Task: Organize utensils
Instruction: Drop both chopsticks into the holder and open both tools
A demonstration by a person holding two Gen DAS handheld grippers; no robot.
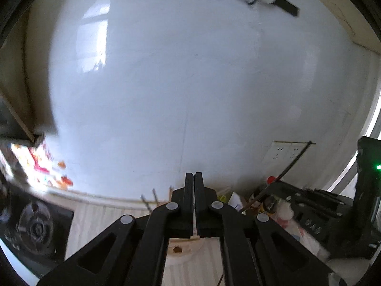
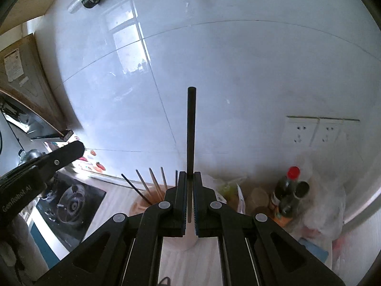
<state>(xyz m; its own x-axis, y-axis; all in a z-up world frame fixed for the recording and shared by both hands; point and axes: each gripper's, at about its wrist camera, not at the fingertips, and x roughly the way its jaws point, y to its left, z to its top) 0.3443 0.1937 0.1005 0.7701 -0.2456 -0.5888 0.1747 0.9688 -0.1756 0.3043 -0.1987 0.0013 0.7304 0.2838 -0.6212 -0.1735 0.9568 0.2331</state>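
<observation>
A dark chopstick point(image 2: 191, 131) stands upright, clamped between the right gripper point(image 2: 189, 178) fingers, above the surface near the chopstick holder point(image 2: 147, 200). The left gripper point(image 1: 193, 178) fingers are closed together, empty.

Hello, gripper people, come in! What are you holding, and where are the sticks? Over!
Right gripper shut on black chopstick, upright. Left gripper shut, empty. Other chopsticks stand in holder just ahead. Nothing in between.
</observation>
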